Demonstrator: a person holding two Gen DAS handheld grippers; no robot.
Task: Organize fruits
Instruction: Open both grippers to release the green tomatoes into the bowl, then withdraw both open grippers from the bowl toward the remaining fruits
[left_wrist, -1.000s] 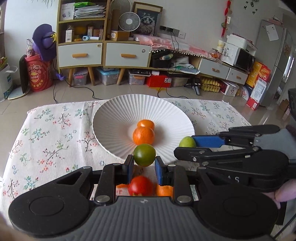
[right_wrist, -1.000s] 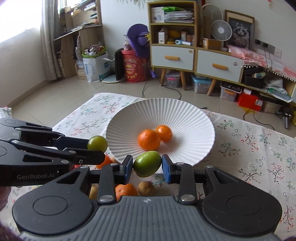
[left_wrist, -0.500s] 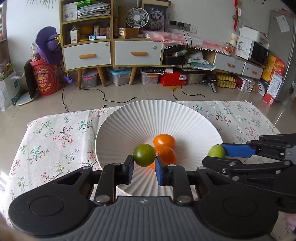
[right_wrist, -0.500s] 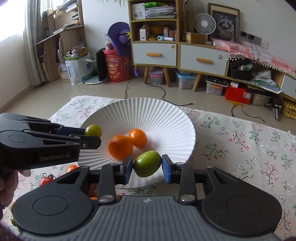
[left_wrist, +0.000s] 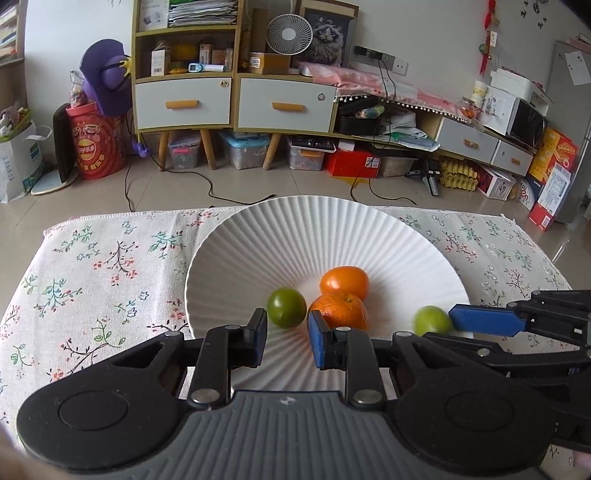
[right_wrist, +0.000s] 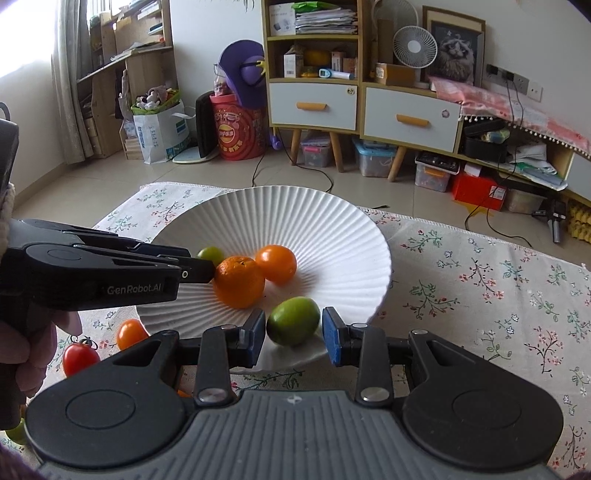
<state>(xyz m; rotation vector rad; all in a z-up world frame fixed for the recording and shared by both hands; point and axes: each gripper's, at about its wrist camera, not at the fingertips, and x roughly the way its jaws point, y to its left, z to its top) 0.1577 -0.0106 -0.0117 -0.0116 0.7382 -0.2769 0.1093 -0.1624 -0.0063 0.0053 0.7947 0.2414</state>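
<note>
Reaching over the white ribbed plate (left_wrist: 258, 236), the left gripper (left_wrist: 287, 326) was seen pinched on a dark green fruit (left_wrist: 286, 312), held just beside two oranges (left_wrist: 341, 310) lying at the plate's centre. The right gripper (right_wrist: 293, 328) was closed on a pale green fruit (right_wrist: 293, 320) above the plate's near rim. A red tomato (right_wrist: 80, 357) and a small orange fruit (right_wrist: 130, 333) were found outside the plate on the floral cloth (right_wrist: 480, 295).
</note>
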